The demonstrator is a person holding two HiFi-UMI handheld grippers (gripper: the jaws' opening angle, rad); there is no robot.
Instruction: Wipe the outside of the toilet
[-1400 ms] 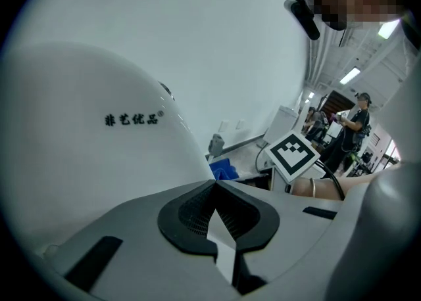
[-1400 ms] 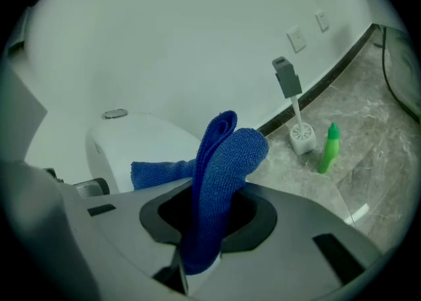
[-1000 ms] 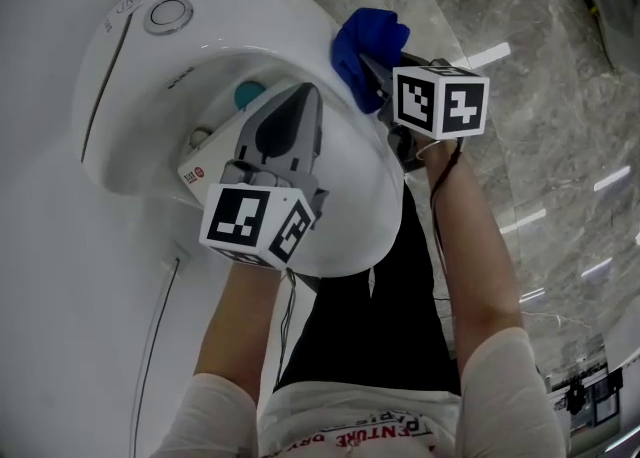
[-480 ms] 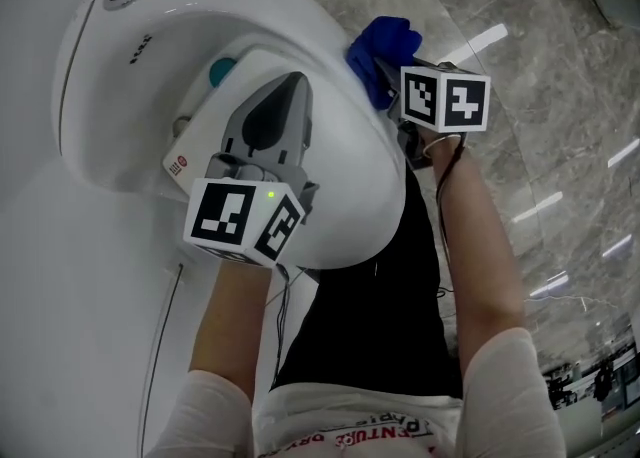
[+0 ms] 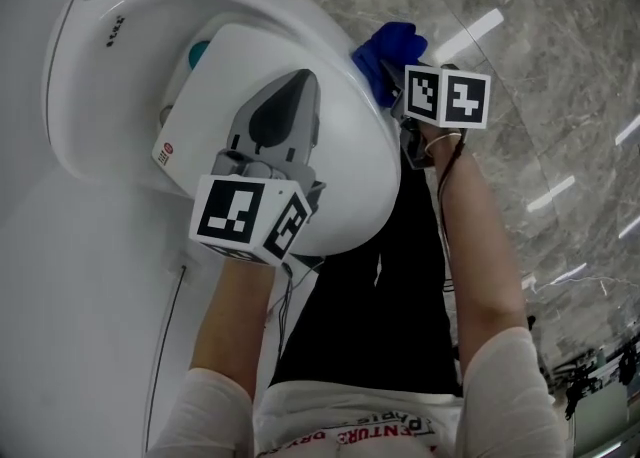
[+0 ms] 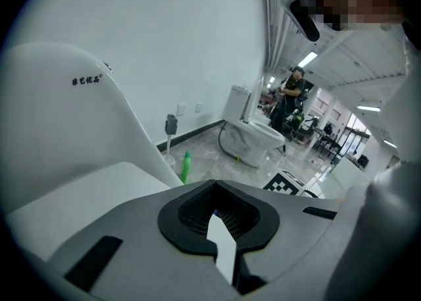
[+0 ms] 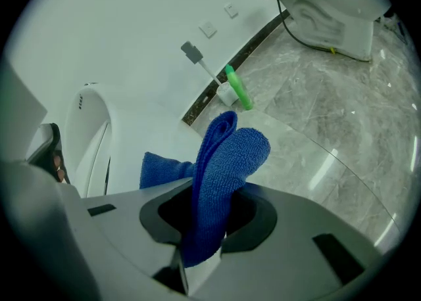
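Observation:
The white toilet stands with its lid down; in the left gripper view its body fills the left side. My left gripper hovers over or rests on the lid; I cannot tell which. Its jaws are shut with nothing between them. My right gripper is at the toilet's right outer side, shut on a blue cloth. The cloth lies against the bowl's outer wall. In the right gripper view the cloth stands folded out of the shut jaws of the right gripper, beside the toilet.
Grey marble floor lies to the right. A green bottle and a toilet brush stand by the wall. Another toilet stands farther off, and a person in the distance. A cable runs at the left.
The blue cloth in my right gripper has slid along the toilet's right side toward its front. The left gripper stays shut over the lid. The head view has shifted.

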